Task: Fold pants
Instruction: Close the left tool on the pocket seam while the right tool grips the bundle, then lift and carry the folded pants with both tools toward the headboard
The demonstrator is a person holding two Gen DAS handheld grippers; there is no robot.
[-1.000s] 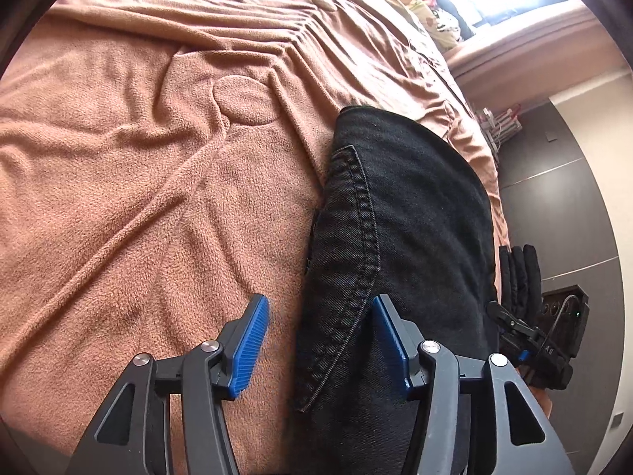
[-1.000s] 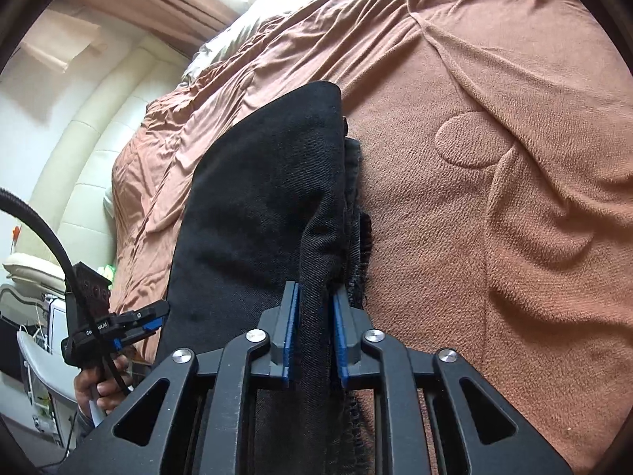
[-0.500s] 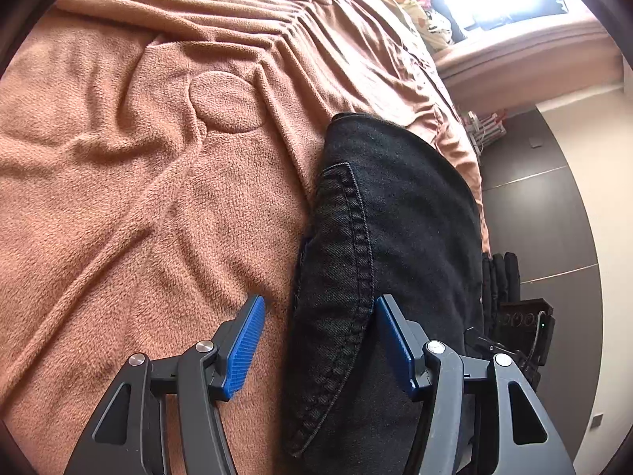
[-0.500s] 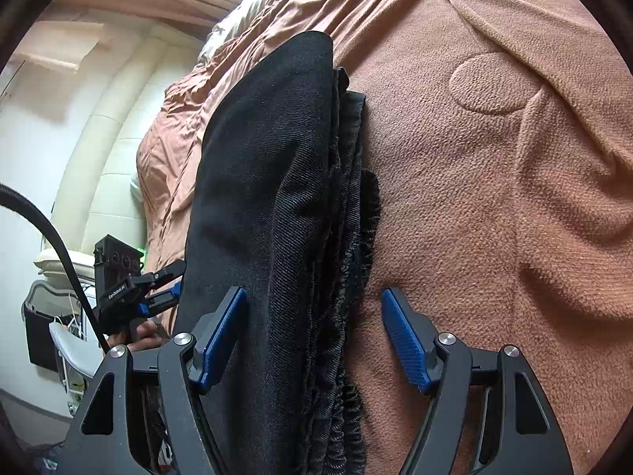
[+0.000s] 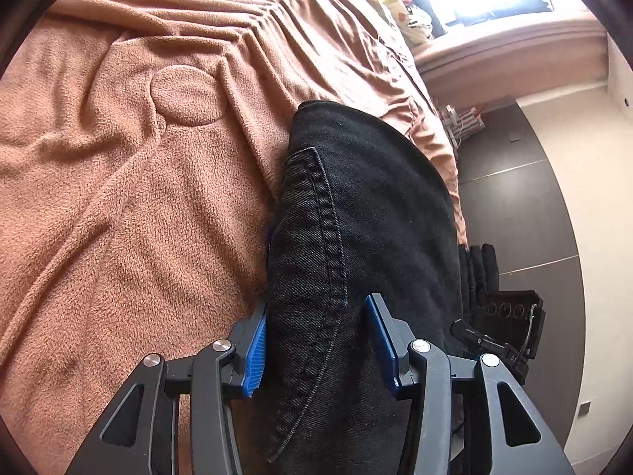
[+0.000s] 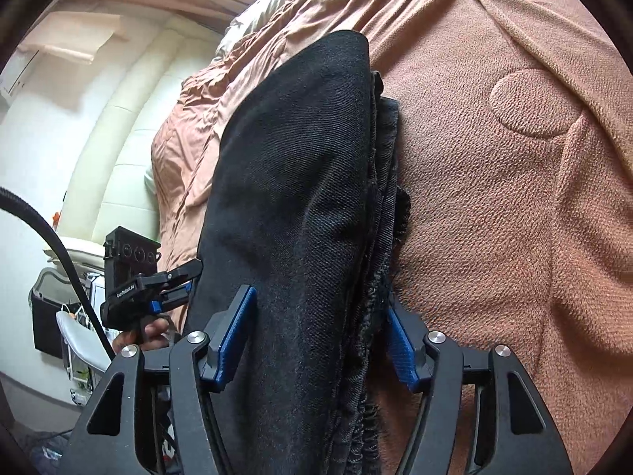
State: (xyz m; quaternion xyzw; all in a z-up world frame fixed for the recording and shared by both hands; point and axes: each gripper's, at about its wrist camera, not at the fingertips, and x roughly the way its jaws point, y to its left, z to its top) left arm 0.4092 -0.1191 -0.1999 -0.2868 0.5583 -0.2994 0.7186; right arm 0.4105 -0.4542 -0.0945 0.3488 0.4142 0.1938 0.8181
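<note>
I hold both claws low over the bed, each pointing along the folded black pants (image 5: 356,237) from opposite ends. My left gripper (image 5: 316,344) has its blue pads spread wide, one pad (image 5: 255,350) touching the seamed edge of the denim where it meets the brown blanket (image 5: 118,198), the other resting over the dark cloth; the stitched seam runs between them and nothing is pinched. My right gripper (image 6: 316,340) is spread as well, its fingers straddling the stacked layers at the frayed hem end, with the left pad (image 6: 233,332) against the top panel and the right one partly hidden behind the ragged edge next to the blanket (image 6: 514,217).

The pants (image 6: 300,198) lie as a thick folded bundle along the side of the bed, on the blanket, close to its edge. From the right wrist view I see my left gripper (image 6: 174,289) beyond the bundle's far side, my hand (image 6: 146,332) gripping its handle. A round embossed patch (image 5: 186,95) marks the blanket nearby.
</note>
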